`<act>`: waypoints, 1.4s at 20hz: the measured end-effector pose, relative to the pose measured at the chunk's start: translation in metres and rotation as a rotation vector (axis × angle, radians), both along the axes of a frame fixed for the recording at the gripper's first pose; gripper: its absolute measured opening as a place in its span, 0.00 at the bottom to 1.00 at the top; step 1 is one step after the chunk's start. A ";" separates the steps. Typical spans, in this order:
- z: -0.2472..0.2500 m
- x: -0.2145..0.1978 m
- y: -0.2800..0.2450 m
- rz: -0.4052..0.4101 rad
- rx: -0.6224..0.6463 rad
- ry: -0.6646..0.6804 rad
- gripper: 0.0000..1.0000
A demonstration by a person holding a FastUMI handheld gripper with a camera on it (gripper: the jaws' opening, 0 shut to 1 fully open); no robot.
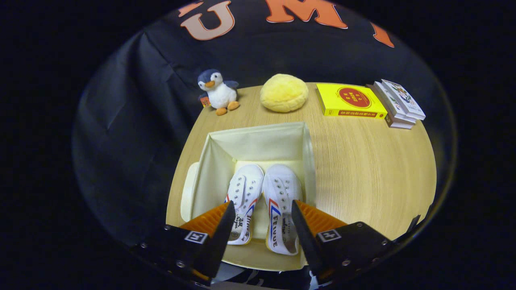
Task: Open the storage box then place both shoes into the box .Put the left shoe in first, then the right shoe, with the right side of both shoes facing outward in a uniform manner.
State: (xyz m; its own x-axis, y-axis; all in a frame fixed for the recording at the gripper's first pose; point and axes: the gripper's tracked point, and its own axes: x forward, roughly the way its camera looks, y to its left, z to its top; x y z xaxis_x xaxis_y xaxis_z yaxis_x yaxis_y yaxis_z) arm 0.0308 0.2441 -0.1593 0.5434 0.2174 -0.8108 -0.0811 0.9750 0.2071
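Note:
A cream fabric storage box (213, 161) stands open on the wooden table, just ahead of my fingers. Two white canvas shoes lie side by side inside it, toes pointing away from me. The left-hand shoe (244, 193) and the right-hand shoe (282, 197) both carry red and blue stripes on their sides. The box's lid (187, 197) lies flat against the box's left side. My gripper (262, 209) hovers above the shoes' heels, open, with its fingers spread wide and nothing pressed between them.
Along the table's far edge sit a plush penguin (217, 92), a round yellow cushion (284, 92), a yellow book (348, 100) and a small stack of books (399, 104). Bare wooden table (371, 169) stretches to the right of the box.

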 end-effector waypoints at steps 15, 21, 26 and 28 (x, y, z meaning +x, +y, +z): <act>0.133 0.006 -0.180 -0.159 -0.008 -0.359 0.99; 0.182 -0.011 -0.264 -0.236 -0.055 -0.511 0.99; 0.208 -0.030 -0.319 -0.287 -0.083 -0.610 0.98; 0.218 -0.034 -0.335 -0.297 -0.092 -0.656 0.98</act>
State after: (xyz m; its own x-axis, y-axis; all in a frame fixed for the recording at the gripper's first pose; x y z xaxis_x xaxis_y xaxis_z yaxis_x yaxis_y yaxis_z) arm -0.0034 -0.0905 0.0584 0.9497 -0.0685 -0.3056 0.1105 0.9863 0.1224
